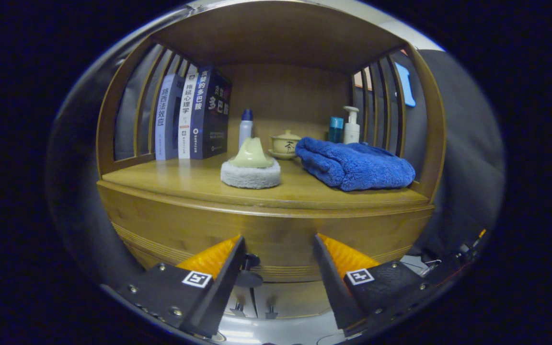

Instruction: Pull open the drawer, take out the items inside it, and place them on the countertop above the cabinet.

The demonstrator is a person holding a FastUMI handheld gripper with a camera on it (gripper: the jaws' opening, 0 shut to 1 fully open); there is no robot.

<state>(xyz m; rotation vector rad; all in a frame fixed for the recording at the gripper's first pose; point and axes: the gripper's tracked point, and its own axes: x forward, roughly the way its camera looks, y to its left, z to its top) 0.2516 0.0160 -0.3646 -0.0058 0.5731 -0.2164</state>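
The wooden cabinet's drawer front (281, 254) is closed, just ahead of my fingers. Its small dark knob (251, 261) sits between the fingers, close against the inner side of the left one. My gripper (278, 237) is open with nothing held. Above the drawer lies the countertop (185, 179). On it rest a round white scrubbing pad with a pale green handle (251, 165) and a folded blue towel (355, 165). The drawer's inside is hidden.
At the back of the countertop stand several books (192, 115), a white bottle with a blue cap (246, 127), a lidded tea cup (284, 143), a blue bottle (336, 129) and a pump bottle (351, 125). Slatted wooden sides (139, 110) and a top board enclose the shelf.
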